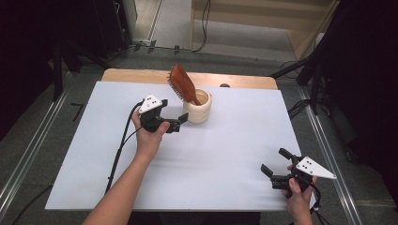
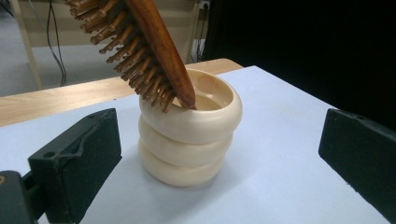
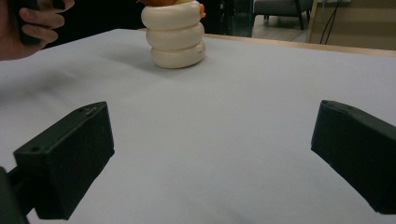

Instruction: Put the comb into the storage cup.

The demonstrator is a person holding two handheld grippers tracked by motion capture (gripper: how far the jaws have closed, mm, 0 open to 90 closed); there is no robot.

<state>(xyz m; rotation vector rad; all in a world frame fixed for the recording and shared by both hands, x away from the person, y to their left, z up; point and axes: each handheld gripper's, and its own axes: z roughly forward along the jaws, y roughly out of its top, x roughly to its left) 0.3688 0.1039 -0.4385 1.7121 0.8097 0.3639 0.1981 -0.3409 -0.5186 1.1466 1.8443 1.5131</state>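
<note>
Black jaws of the left tongs [image 2: 205,154] stand wide apart in the left gripper view, with a cream ribbed holder [image 2: 189,140] between and just beyond them, untouched. From the holder a wooden hairbrush [image 2: 144,51] leans out, bristles down; its handle end is hidden inside and its top is cut off by the frame.

From above, the white table [image 1: 225,154] carries the holder [image 1: 198,108] near its far middle, with the left tongs [image 1: 180,119] just beside it. Right tongs [image 1: 274,161] hover well apart at the near right corner, jaws spread and empty. A bare wooden strip edges the far side; grey floor, cables and dark stands surround it.
</note>
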